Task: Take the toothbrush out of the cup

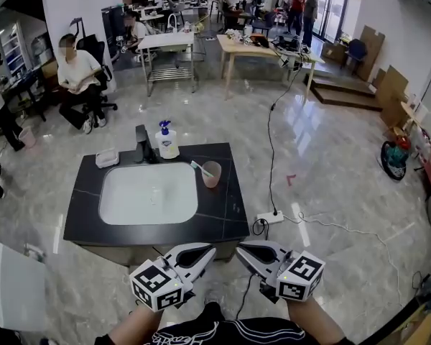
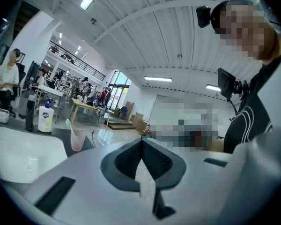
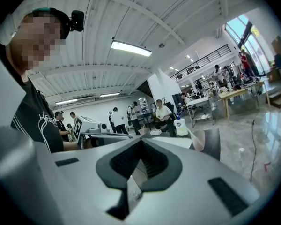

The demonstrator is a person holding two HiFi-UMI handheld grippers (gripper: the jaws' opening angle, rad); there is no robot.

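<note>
Short of the black counter (image 1: pixel 226 218), left hand-held gripper (image 1: pixel 208 251) and right hand-held gripper (image 1: pixel 241 251) both sit closed, empty.

L gripper (image 1: pixel 210 250), R gripper (image 1: pixel 240 249) side by side; both jaws closed, empty.

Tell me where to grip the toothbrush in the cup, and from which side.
The toothbrush leans left out of the cup towards the sink, with only its upper part exposed. Probably best to close the jaws on that stem just above the rim, coming down from the sink side.
</note>
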